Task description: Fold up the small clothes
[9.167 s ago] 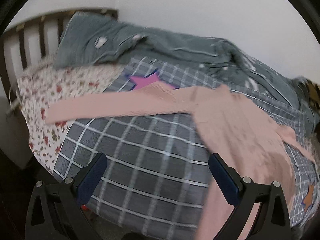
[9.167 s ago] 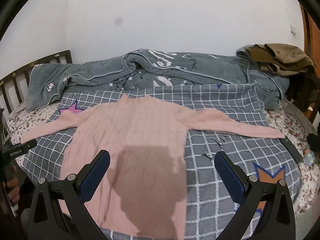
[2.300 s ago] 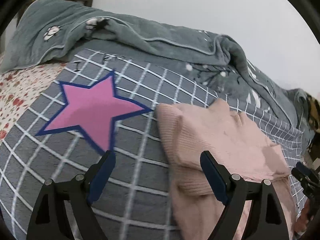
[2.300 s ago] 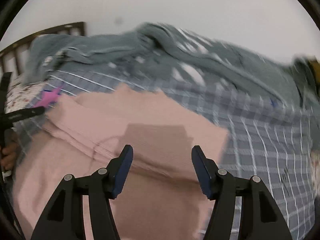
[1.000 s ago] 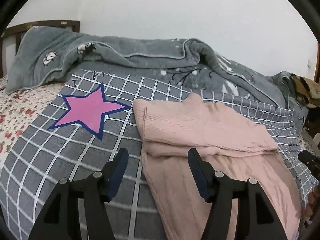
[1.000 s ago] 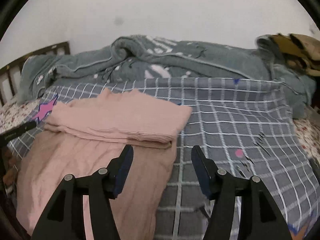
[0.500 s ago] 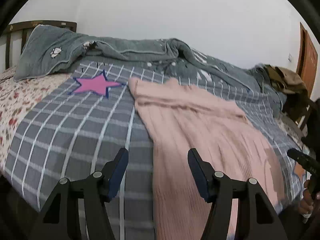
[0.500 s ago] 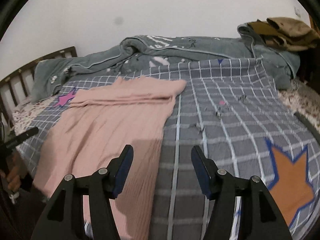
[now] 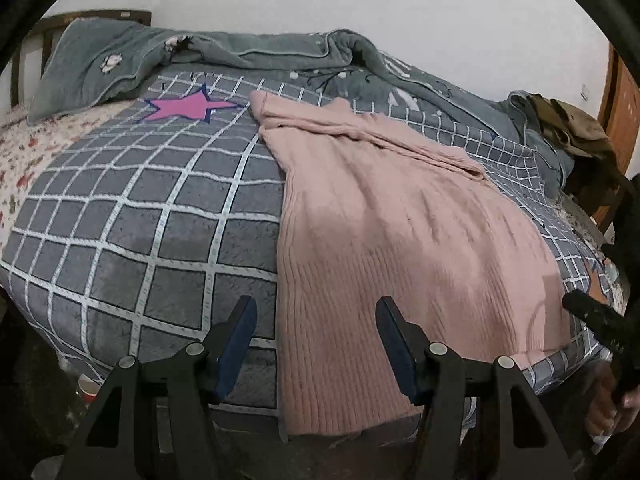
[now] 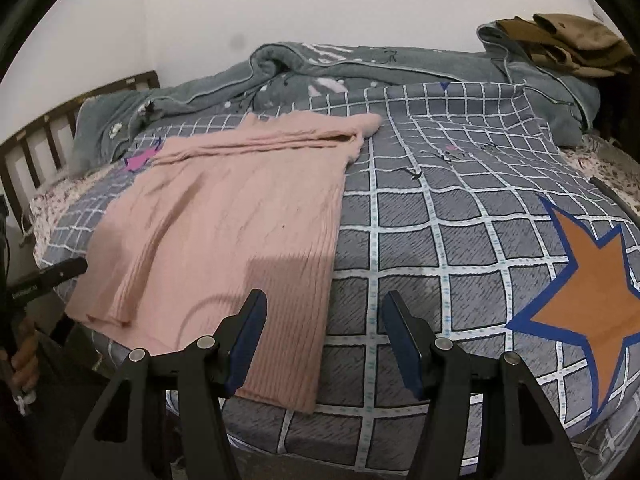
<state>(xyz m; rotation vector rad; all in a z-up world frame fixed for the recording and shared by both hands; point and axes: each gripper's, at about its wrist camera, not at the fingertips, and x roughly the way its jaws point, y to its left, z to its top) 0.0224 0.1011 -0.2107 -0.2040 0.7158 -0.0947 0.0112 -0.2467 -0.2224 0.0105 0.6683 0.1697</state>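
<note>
Left gripper (image 9: 314,342) and right gripper (image 10: 322,338): jaws spread, empty, at the hem of the ribbed pink knit sweater (image 9: 400,240). It lies on the grey checked quilt (image 9: 152,216), sleeves folded across its far end; lengthwise fold remains. Since nine seconds ago, both sleeves came in and the grippers narrowed.

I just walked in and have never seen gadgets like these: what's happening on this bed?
A person is folding a pink sweater on the checked bedspread, with a hand-held gripper in each hand. The sleeves are already folded across the top. The left hand-held gripper and the right hand-held gripper are both open and empty, each near a bottom corner of the sweater's hem.
</note>
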